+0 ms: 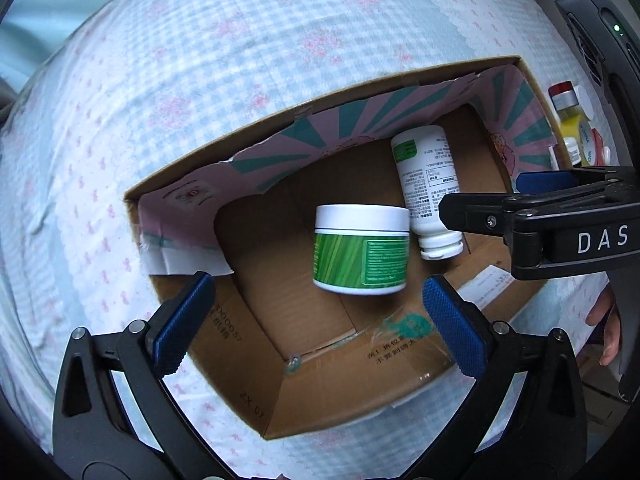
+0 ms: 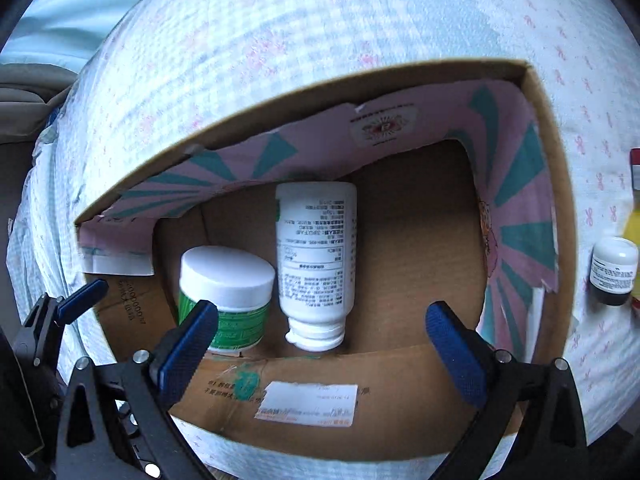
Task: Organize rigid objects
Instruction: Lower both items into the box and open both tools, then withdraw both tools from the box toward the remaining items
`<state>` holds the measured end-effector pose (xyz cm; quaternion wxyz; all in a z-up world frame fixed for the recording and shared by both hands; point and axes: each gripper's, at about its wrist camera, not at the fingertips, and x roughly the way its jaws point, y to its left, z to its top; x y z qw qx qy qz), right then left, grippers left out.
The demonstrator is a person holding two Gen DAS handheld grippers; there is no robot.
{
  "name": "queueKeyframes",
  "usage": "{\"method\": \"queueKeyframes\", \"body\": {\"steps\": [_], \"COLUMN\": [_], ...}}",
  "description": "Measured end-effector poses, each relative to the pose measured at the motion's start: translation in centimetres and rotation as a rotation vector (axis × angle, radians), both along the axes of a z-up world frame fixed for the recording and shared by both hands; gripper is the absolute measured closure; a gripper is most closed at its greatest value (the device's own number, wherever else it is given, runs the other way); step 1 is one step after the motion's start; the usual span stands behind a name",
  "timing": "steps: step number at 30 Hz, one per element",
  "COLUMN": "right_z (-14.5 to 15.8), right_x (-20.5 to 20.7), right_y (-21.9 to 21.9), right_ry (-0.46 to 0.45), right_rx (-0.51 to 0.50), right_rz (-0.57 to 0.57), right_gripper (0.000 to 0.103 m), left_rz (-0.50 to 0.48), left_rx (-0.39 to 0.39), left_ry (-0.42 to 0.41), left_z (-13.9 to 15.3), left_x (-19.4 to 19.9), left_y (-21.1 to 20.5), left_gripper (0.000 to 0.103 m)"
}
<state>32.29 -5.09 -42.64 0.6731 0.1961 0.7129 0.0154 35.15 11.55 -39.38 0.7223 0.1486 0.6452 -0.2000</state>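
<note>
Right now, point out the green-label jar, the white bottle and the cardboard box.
green-label jar (image 1: 360, 258), left wrist view, on its green label.
white bottle (image 2: 316, 256), right wrist view, on its printed label, mid-body.
cardboard box (image 2: 404, 376), right wrist view, on its near wall, inner face.

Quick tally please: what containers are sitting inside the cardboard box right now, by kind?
Green-labelled jar with white lid: 1
White bottle lying on its side: 1
Total inside the cardboard box: 2
</note>
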Motion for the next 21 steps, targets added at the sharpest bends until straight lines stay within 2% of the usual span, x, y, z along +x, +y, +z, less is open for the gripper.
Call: {"method": "queueKeyframes", "body": {"steps": [5,13,21], "right_z": [2.7,9.6,16.6], "right_x": [-0.8,-3.3,-8.2], "right_y": [0.1,1.5,5.1], "right_ry": [-0.039,-0.143,-0.236], "right_rx": [-0.006,-0.043,-0.115], "right_rz": [0.003,0.019,0.071], "right_gripper": [0.0,0.0,0.0], "left_rz": [0.014,0.053,0.126], "left_rx": [-0.017,-0.031,-0.07], "left_ry": [-0.051,-0.133,-0.204], "left_z": [3.2,10.1,16.9], "left_x": [-1.5,-5.8,-11.7], "left_y": [1.0,3.6,6.5], "left_gripper": [0.0,0.0,0.0]}}
